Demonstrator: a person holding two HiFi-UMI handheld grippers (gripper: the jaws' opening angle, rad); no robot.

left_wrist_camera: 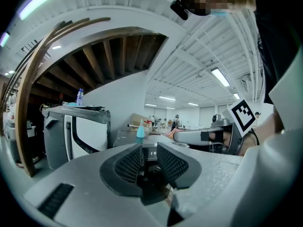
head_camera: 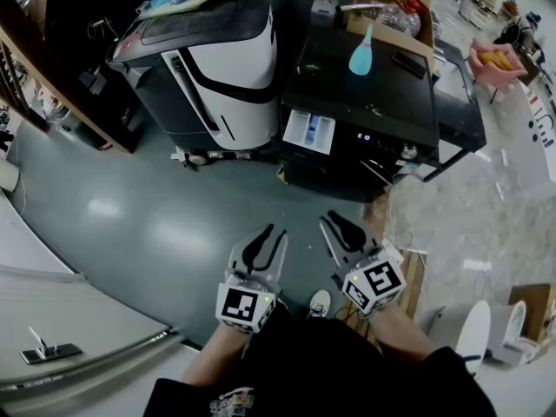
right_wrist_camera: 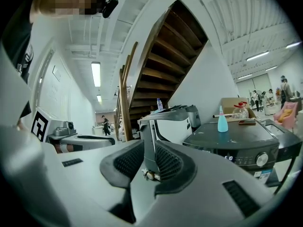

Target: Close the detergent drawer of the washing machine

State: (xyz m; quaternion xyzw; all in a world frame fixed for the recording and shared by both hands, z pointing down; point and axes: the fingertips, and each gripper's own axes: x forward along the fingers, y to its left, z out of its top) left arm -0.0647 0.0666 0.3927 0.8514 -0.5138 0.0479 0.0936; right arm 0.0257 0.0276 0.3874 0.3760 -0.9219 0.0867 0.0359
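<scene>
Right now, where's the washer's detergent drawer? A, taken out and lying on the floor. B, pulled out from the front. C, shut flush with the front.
B: in the head view the drawer juts out from the washer's front, its white and blue inside showing from above.

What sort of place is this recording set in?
Probably a workshop or lab hall, not a home: a washing machine and another appliance stand loose on a painted floor, with an open wooden staircase and strip-lit industrial ceiling.
</scene>
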